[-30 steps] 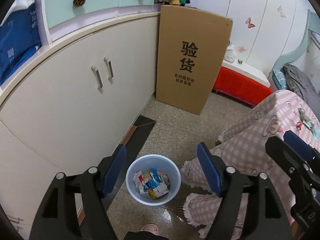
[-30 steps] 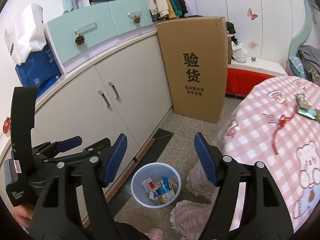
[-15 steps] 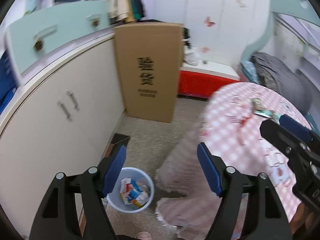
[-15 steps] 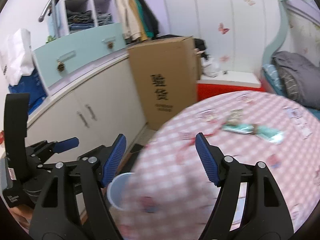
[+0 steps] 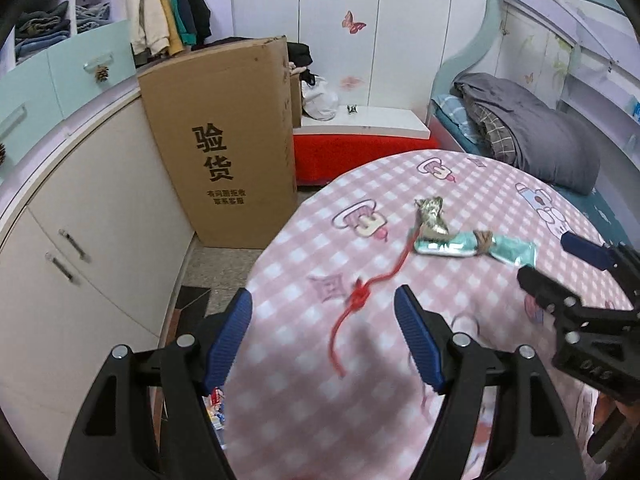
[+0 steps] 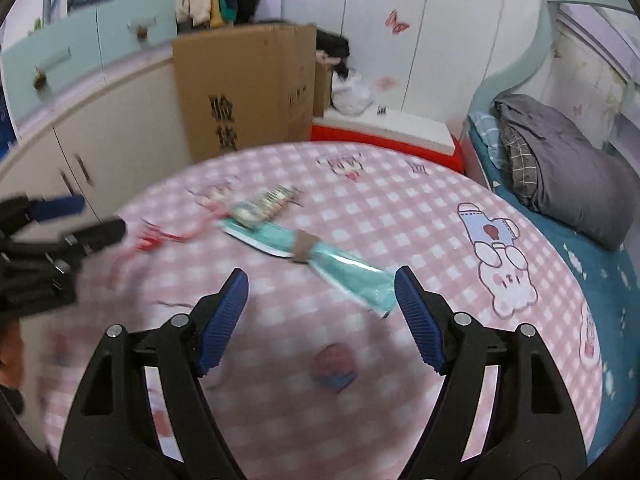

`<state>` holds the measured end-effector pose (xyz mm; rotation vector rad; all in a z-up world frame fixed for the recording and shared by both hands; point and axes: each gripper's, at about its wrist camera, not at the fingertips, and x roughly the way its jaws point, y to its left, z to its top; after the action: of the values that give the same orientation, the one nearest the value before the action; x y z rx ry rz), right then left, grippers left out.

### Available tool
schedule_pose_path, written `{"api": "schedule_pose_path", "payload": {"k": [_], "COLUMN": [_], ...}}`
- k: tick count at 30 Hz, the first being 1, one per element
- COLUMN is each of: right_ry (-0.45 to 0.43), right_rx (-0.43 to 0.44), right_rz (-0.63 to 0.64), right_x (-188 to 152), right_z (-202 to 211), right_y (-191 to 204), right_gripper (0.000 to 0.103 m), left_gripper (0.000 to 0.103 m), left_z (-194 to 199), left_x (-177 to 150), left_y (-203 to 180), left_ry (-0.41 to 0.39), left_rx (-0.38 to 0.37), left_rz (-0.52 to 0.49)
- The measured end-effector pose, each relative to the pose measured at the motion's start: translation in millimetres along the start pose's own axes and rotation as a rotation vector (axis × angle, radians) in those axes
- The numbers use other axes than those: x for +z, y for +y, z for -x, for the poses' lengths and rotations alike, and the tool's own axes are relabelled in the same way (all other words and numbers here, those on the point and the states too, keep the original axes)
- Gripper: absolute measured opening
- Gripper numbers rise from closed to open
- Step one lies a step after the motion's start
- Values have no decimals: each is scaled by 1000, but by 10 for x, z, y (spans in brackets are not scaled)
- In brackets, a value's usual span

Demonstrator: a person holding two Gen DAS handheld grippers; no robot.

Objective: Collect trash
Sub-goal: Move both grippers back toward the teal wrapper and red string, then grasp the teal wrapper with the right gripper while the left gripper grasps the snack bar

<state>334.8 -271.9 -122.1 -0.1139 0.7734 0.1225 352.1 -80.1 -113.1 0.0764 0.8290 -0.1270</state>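
1. Both pairs of blue ribbed fingers (image 5: pixel 416 336) stand wide apart with nothing between them; the left gripper (image 5: pixel 323 334) hangs over the near left edge of the round table under its pink checked cloth (image 5: pixel 500 200).
2. On the right gripper (image 6: pixel 321 316) the jaws have just been opening, and it hovers empty above the cloth.
3. One long teal foil wrapper (image 6: pixel 340 264), bound round its middle by a brown band, lies flat just beyond the right gripper's fingers (image 6: pixel 418 326), its near end close to the right finger.
4. Touching its far end lies a crumpled gold foil wrapper (image 5: pixel 432 218).
5. Left of both, a red knotted string (image 5: pixel 362 294) trails over the cloth towards the left gripper.
6. Far left, a tall brown cardboard box (image 5: pixel 228 140) stands against cream cabinets (image 5: pixel 92 248).
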Motion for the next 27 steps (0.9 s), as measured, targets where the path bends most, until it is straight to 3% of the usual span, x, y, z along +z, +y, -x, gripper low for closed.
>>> {"api": "schedule_pose_path", "payload": {"k": [3,12,14,15,16,18,22,27], "right_ry": [15,76,107,101,109,118,138,141], "right_rx": [-1,146,161,174,174,169,133,107], "right_rz": [25,105,106,95,95,96,90,-10], "right_x": [21,173,156,151,135,92,-43,-135], "right_z": [-196,-530,-560,-534,-506,-449,-313,-234], "right_y": [-76,-93,-79,-102,-126,-163,-259,-482], "right_gripper": [75,74,66,45,34,23,21,21], "left_gripper": [72,74,74,74,74,74,74,76], "left_z": [-151,-401,-438,-455,-467,-479,-495,-529], "left_x": [87,280,302,311,315,322,334,370], "left_y": [-91,-174,-217,-244,-267,-322,-403,-548], "left_ry": [7,16,17,20,22,20,20,13], "left_rx": [10,-12,-11,-14,-19,-25,-32,-55], "left_rz": [-12,15,16,15,14,9,3,0]}}
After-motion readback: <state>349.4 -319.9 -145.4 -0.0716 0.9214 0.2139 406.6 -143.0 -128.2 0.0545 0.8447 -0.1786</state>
